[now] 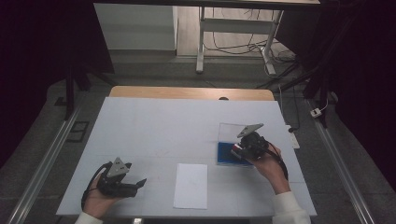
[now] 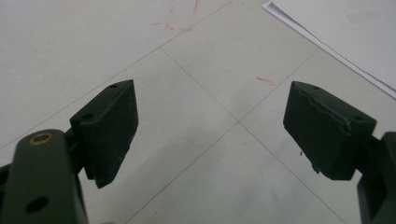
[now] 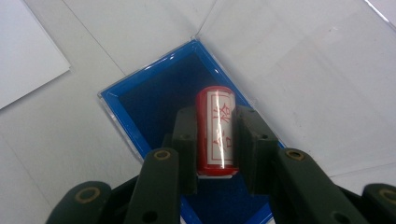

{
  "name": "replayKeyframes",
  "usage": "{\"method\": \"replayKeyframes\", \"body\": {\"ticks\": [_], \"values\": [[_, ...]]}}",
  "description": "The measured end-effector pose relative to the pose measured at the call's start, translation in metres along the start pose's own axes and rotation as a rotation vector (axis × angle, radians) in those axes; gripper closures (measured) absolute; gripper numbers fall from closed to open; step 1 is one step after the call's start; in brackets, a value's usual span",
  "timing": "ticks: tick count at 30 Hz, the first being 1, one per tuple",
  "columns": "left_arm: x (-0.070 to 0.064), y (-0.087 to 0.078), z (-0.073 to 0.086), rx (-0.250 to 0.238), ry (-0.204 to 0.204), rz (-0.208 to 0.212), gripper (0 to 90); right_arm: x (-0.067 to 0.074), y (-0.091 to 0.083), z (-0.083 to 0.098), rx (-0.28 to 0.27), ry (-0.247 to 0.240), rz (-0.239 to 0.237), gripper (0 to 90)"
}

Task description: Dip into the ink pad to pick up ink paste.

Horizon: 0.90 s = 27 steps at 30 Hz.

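A red stamp [image 3: 215,130] with white characters on its side is clamped between the two black jaws of my right gripper [image 3: 215,140], which is shut on it. It hangs over a blue-lined case [image 3: 154,107] whose clear lid [image 3: 299,70] lies open behind it. In the high view the right gripper [image 1: 239,149] sits over that blue case [image 1: 225,156] at the table's right. My left gripper [image 1: 140,184] rests near the front left, jaws spread wide over bare tabletop [image 2: 205,116] with nothing between them. A white sheet of paper [image 1: 191,185] lies between the two hands.
The white table cover [image 1: 154,126] carries faint red marks [image 2: 177,23] and thin seam lines. A corner of the paper [image 2: 345,32] lies beyond the left jaws. Behind the table stand a desk frame [image 1: 233,28] and floor cables.
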<state>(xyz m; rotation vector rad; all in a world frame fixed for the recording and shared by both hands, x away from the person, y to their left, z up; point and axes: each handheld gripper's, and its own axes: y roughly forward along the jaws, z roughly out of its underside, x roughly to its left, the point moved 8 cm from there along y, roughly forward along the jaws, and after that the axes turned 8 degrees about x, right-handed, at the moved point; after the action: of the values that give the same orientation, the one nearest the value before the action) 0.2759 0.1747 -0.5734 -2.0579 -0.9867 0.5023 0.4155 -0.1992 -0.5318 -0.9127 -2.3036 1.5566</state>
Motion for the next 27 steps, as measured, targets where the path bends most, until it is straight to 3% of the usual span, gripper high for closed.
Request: {"method": "replayKeyframes", "body": {"ticks": [6,27], "values": [[-0.0004,-0.0009,0.0001,-0.003,-0.005,0.001,18.4,-0.0018,0.0039,0.0026,0.003,0.030,-0.017,70.1],[-0.0008,0.0006,-0.0001,0.003,-0.004,-0.004,18.3,-0.0020,0.0057,0.0036,-0.004,0.040,-0.026,70.0]]}}
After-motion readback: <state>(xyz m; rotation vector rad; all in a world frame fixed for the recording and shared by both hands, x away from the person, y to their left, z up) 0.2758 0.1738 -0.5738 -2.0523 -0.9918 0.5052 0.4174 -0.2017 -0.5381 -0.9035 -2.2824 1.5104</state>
